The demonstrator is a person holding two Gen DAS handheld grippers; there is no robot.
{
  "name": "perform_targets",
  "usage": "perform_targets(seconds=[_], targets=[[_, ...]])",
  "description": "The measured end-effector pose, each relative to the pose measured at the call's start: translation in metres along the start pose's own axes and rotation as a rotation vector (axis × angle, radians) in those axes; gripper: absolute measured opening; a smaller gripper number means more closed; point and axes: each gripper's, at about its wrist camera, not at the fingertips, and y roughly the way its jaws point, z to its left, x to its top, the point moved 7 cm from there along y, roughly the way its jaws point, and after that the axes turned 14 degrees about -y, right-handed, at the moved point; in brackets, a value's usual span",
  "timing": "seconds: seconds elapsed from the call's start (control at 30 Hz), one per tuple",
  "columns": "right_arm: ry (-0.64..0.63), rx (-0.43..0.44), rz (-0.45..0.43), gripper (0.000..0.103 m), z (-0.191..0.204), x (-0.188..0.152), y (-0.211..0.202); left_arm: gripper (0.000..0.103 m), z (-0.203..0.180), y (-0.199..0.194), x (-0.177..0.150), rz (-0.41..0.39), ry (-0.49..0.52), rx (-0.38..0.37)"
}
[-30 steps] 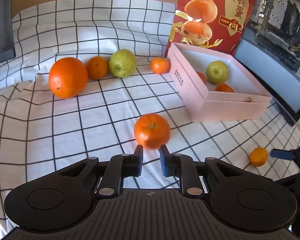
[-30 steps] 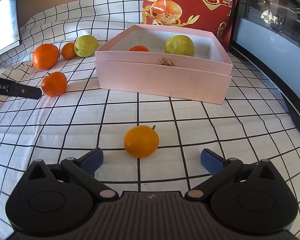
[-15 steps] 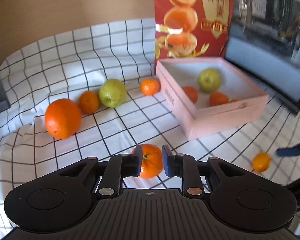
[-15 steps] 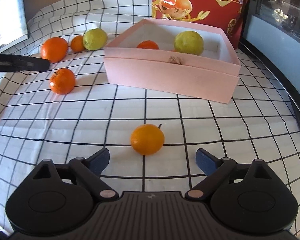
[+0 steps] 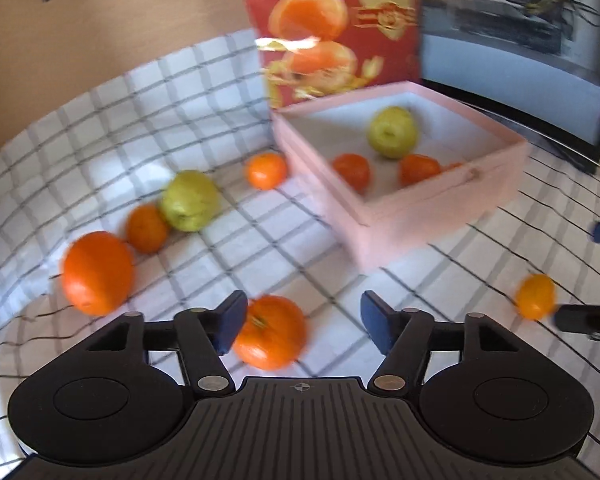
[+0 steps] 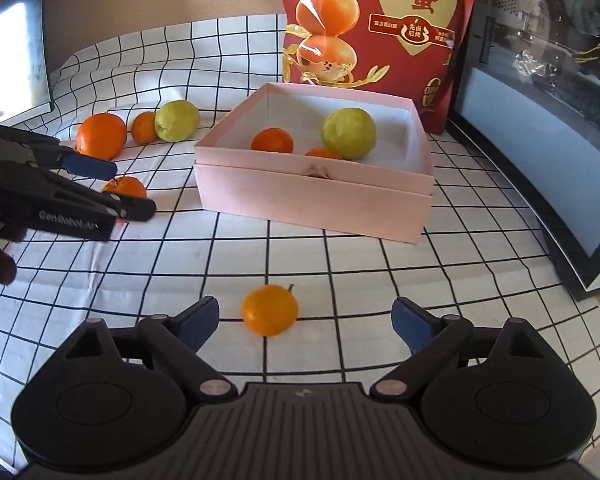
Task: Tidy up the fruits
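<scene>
now the left hand-held gripper gapes around a tangerine.

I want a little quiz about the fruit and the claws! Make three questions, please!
1. True or false: the left claw is shut on the tangerine.
2. Which green fruit sits in the pink box? A) a banana B) a guava C) a lime
3. Fill in: the small orange lies between the open fingers of the ____ claw.

Key: 1 false; 2 B; 3 right.
</scene>
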Motion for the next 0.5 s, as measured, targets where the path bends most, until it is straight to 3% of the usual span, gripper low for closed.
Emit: perform_targets(seconds=[0.13,0.37,0.43,0.5], targets=[[-0.001,-0.011,-0.002,0.094,-0.003,-0.001,-0.003,0.069,0.018,0.015,-0.001,0.06,-0.043,0.056],[-0.005,-0.005,0.01,0.094,-0.003,-0.002,-0.002,0.065,0.035,0.04,-0.004,0.161,-0.192,-0.02],[-0.008,-0.002,0.013,0.094,-0.002,-0.003,-0.002,0.055,0.034,0.042,-0.006,0.168,-0.208,-0.041],[-0.011,0.0,0.017,0.094,-0.001,-0.004,-0.001,0.053,0.031,0.041,-0.005,0.163,-0.202,-0.046]])
